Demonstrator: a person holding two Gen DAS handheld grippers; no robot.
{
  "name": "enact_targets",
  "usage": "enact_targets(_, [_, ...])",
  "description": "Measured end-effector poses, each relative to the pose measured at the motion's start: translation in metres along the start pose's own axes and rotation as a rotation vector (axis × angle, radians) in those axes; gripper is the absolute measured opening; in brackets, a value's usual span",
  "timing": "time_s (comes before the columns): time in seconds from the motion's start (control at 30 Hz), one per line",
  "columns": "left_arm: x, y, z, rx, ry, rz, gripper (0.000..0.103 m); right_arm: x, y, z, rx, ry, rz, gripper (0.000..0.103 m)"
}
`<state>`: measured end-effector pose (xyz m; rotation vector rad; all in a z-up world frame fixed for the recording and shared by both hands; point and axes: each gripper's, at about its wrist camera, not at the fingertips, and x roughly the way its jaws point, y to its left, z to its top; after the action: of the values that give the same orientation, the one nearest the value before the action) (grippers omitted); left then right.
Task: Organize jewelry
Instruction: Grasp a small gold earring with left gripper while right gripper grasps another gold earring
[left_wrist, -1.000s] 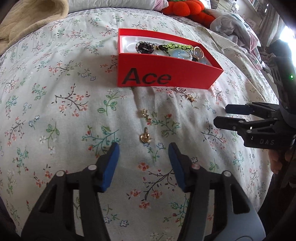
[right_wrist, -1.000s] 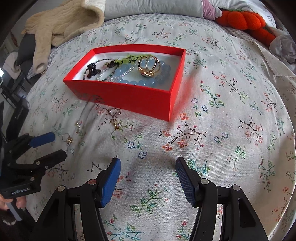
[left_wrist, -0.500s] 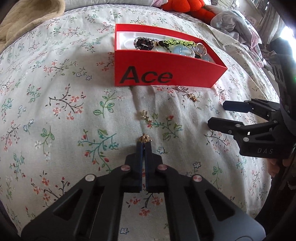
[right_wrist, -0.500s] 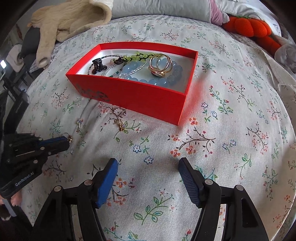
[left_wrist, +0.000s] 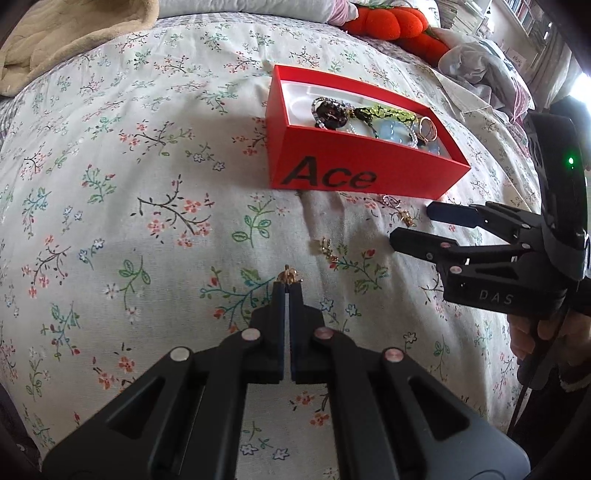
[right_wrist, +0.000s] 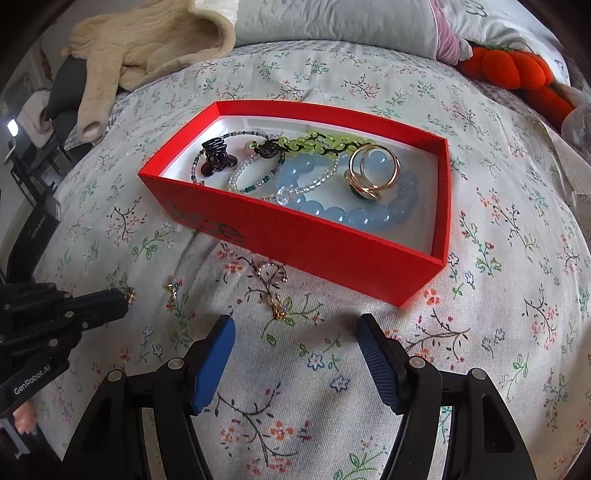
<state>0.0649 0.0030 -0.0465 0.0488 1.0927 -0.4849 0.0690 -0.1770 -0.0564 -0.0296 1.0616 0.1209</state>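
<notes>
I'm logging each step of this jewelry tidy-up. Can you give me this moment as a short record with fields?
surface: floral bedspread
container: red box, open, holding bead bracelets, a gold ring and a dark hair clip
left gripper: shut on small gold earring
right gripper: open, nothing between its fingers, just short of gold charm
loose on bedspread: second gold earring, beaded ring
</notes>
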Motion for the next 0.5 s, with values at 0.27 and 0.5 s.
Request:
enact_targets(0.27, [0.000,0.007,0.003,-0.027,0.002,-0.010,0.002,0.008,0.011,0.011,-0.013,-0.021,-0.008,0.052])
enact_targets(0.5, [-0.001,0.009,0.004,-0.031,0.002,-0.015,0.002,0.010,0.017,0.014,-0.025,-0.036,-0.002,0.029])
